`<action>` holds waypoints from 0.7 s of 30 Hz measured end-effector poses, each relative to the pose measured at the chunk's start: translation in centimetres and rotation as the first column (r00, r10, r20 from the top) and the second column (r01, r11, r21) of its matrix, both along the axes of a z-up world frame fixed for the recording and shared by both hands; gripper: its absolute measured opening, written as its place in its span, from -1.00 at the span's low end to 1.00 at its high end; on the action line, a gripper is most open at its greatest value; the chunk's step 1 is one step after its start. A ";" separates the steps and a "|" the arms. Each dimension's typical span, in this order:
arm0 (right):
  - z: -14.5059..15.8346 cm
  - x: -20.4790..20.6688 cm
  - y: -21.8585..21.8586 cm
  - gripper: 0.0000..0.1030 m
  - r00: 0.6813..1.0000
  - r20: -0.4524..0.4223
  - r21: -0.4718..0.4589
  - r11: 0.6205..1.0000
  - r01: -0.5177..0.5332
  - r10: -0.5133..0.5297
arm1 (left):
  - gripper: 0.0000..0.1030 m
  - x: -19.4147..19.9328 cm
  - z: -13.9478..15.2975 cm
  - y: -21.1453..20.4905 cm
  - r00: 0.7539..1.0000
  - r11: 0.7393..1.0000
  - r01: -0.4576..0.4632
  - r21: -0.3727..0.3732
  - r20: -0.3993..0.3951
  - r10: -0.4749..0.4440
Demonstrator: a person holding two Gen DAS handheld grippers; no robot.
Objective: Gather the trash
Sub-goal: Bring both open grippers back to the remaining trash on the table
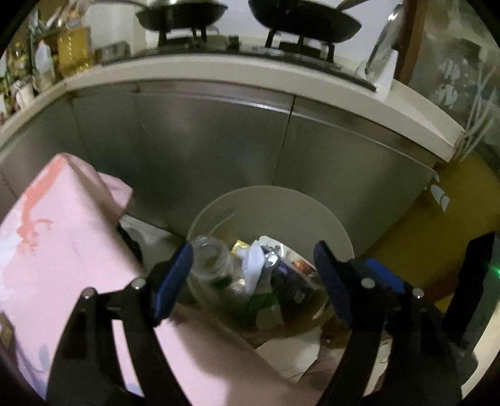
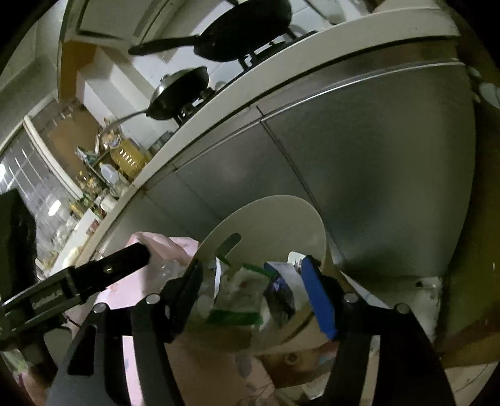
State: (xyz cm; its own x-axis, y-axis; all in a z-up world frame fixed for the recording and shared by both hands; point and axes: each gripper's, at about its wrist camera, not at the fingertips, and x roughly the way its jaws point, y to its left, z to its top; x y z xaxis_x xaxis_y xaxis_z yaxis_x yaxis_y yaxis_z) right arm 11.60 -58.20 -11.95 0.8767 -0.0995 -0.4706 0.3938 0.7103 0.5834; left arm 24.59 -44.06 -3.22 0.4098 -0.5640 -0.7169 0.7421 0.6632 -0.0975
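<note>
A round trash bin with its cream lid [image 1: 272, 206] raised stands on the floor against steel cabinet doors. It holds a clear glass jar [image 1: 209, 259], crumpled paper, a dark blue carton [image 1: 290, 281] and green-printed wrappers [image 2: 237, 315]. My left gripper [image 1: 253, 278] is open and empty above the bin's mouth. My right gripper [image 2: 253, 296] is open and empty, also over the bin; the lid [image 2: 275, 225] rises behind it. The left gripper's arm [image 2: 93, 274] shows at the left of the right wrist view.
A pink bag [image 1: 62, 237] hangs over the bin's left side and front. Steel cabinet doors [image 1: 203, 150] and a white countertop edge [image 1: 218, 75] stand behind, with two black pans [image 1: 184, 15] on a stove. A yellow wall [image 1: 453, 218] is on the right.
</note>
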 end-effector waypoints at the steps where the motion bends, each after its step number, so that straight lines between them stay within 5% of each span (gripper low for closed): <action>1: 0.1 -0.5 0.2 0.23 1.000 0.004 0.003 1.000 0.004 -0.004 | 0.48 -0.4 0.3 0.5 1.000 1.000 -0.003 -0.003 0.013 0.003; 9: 1.7 -4.2 3.8 0.23 0.999 0.029 0.033 0.999 -0.018 0.018 | 0.48 -5.2 1.7 6.0 0.991 0.999 -0.051 0.012 0.126 0.049; 21: 4.3 -5.2 10.8 0.23 0.991 -0.004 -0.020 0.991 -0.131 0.131 | 0.48 -8.4 2.6 16.6 0.962 0.978 -0.210 0.003 0.176 0.207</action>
State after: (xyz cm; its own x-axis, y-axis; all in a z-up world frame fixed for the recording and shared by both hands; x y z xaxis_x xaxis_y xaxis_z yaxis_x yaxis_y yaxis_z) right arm 6.40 -47.42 -7.65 0.8816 0.0062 -0.4719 0.2983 0.7675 0.5674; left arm 16.20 -27.49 -0.62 0.6360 -0.4382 -0.6352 0.5915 0.8055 0.0365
